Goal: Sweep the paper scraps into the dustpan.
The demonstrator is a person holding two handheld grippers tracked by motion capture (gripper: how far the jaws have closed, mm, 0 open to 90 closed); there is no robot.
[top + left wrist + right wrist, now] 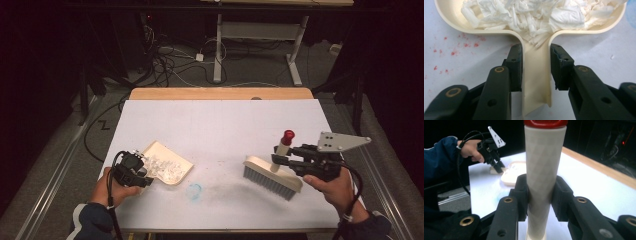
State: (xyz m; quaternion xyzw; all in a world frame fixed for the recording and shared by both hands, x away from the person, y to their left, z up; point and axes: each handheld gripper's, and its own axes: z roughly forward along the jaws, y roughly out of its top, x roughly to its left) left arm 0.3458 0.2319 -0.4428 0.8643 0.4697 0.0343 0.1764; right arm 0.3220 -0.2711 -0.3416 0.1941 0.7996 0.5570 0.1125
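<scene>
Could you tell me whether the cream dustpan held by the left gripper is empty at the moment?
No, the dustpan holds a heap of white paper scraps, while the left gripper clamps its handle.

One dustpan (176,161), one brush (272,178).

A white-topped counter (220,125) with a bare wooden strip along its far edge carries a cream plastic dustpan (167,162) near its front left, heaped with shredded white paper scraps (162,165). Just right of the pan, a faint blue smudge (194,190) marks the surface; small red specks (454,47) dot it beside the pan's handle.
</scene>
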